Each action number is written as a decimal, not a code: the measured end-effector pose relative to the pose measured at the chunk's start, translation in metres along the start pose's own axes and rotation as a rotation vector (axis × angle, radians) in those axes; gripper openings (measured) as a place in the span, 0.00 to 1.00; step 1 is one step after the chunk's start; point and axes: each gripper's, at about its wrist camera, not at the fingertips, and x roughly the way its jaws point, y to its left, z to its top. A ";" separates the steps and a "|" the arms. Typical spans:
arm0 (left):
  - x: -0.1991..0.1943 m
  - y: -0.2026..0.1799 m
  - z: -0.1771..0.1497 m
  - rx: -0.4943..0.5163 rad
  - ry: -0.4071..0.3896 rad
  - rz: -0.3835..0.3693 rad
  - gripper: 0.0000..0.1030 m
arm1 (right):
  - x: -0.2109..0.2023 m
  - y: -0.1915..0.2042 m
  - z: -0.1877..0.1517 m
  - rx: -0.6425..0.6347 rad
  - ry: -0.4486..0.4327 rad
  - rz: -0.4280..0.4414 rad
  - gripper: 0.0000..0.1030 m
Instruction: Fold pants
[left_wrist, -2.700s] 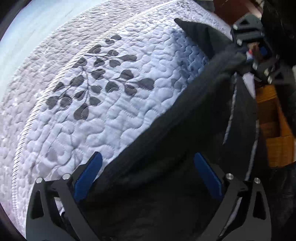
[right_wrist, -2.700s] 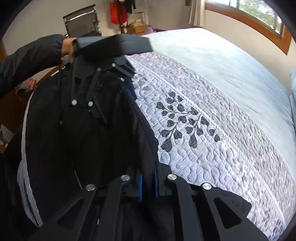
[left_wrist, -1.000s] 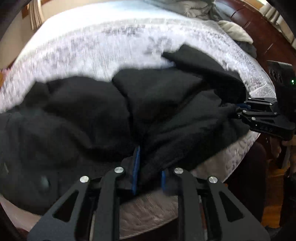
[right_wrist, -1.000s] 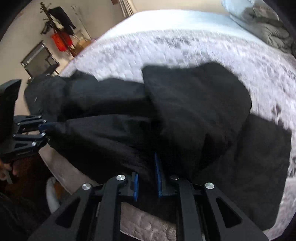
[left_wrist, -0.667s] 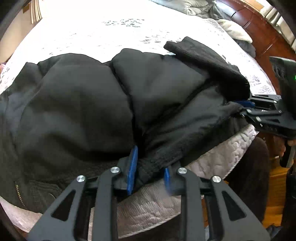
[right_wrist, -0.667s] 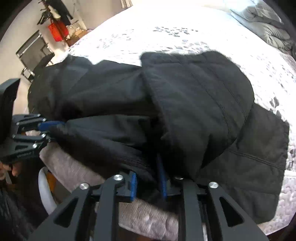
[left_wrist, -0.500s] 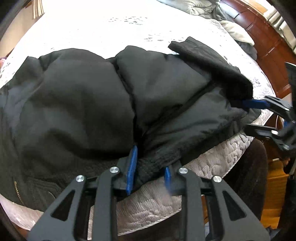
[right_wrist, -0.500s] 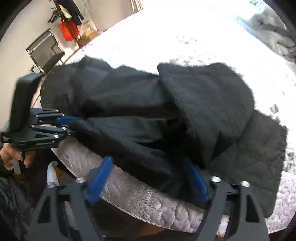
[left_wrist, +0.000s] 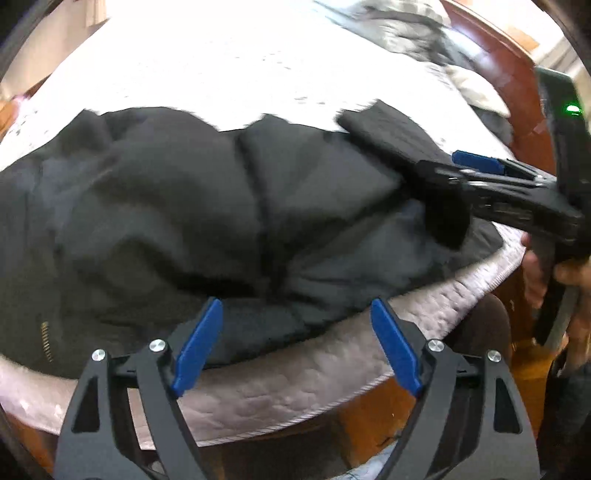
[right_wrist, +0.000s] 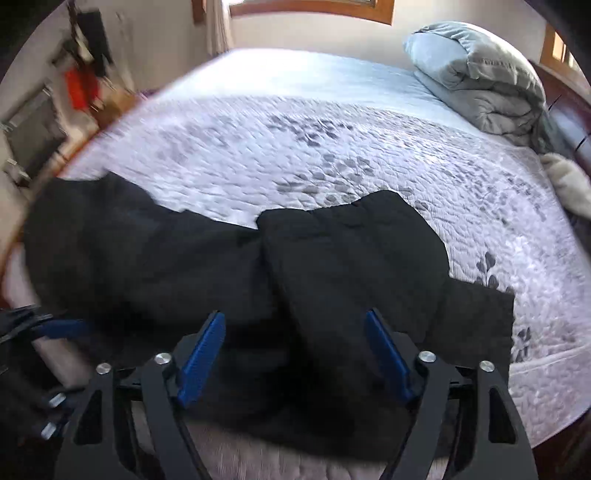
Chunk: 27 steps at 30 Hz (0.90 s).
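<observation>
The black pants (left_wrist: 207, 221) lie in a bunched heap along the near edge of the quilted bed (left_wrist: 303, 373). They also show in the right wrist view (right_wrist: 332, 266), with one leg end lying flat at the right. My left gripper (left_wrist: 295, 343) is open and empty, just off the bed edge, its blue pads either side of the pants' near hem. My right gripper (right_wrist: 293, 354) is open and empty over the pants' near edge. In the left wrist view the right gripper (left_wrist: 491, 184) sits at the right end of the pants.
The white quilt with grey leaf print (right_wrist: 332, 147) spreads beyond the pants. A folded grey duvet (right_wrist: 480, 81) lies at the far right by the dark wood bed frame (left_wrist: 491, 70). A chair and red items (right_wrist: 79, 88) stand at the far left.
Both grippers have let go of the pants and opened. The pants now rest on the bed, and both grippers have drawn back a little from the edge.
</observation>
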 end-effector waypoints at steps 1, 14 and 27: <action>0.000 0.007 0.001 -0.027 -0.004 0.016 0.80 | 0.009 0.006 0.002 -0.003 0.006 -0.021 0.69; -0.009 0.038 0.021 -0.153 -0.077 0.170 0.84 | 0.049 -0.033 0.013 0.201 0.085 -0.092 0.15; -0.006 0.032 0.013 -0.144 -0.079 0.166 0.85 | -0.056 -0.182 -0.078 0.647 -0.088 -0.085 0.11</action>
